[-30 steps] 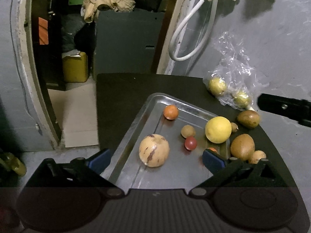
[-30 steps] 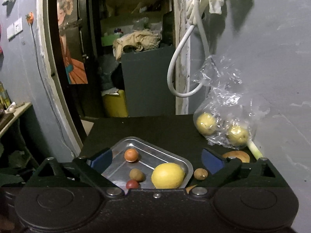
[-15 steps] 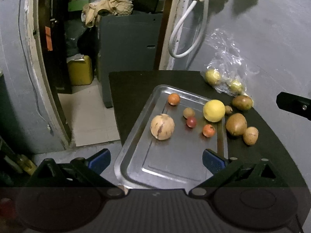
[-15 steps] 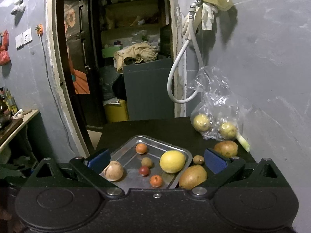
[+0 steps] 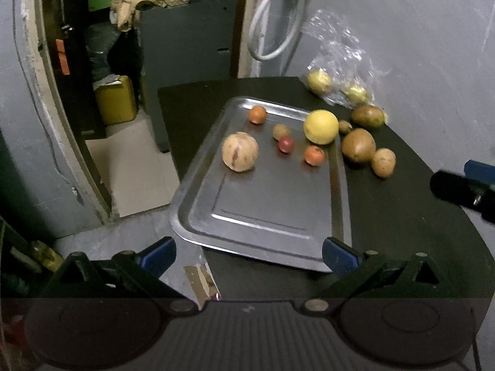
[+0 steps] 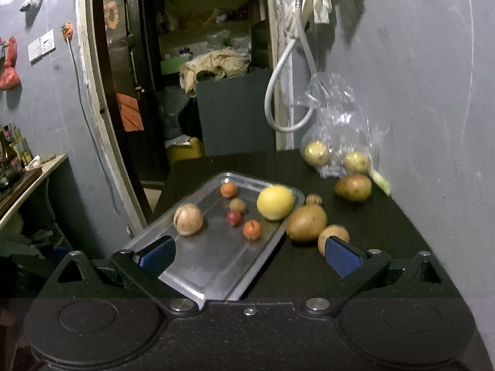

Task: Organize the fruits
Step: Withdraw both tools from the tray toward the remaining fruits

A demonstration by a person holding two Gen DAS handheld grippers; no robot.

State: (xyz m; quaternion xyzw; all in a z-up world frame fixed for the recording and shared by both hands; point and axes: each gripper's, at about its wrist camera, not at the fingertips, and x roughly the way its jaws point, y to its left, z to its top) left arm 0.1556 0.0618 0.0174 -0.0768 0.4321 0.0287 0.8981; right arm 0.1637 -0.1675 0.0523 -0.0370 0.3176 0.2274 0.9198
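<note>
Both sets of jaws are spread wide with nothing in them: the left gripper (image 5: 249, 255) hangs over the near edge of the shiny rectangular metal tray (image 5: 269, 216), and the right gripper (image 6: 250, 255) sits back from the tray's near corner. The tray lies on a matte black tabletop (image 5: 402, 216) pushed against a rough grey wall (image 5: 417, 46), with a dark doorway (image 6: 185, 61) behind.

On the tray: a big round yellow citrus (image 5: 320, 126), a pale streaky round fruit (image 5: 240, 151), two small orange fruits (image 5: 257, 114) (image 5: 314, 155), a small red one (image 5: 286, 144) and a small brownish one (image 5: 281, 131). Just off the tray's right rim sit three smooth brown oval fruits (image 5: 358, 145) and a tiny brown one (image 5: 344, 126), with a crinkly clear plastic bag of yellowish fruits (image 5: 337, 83) by the wall.

The tray's near half is bare, and its left edge overhangs the table.
</note>
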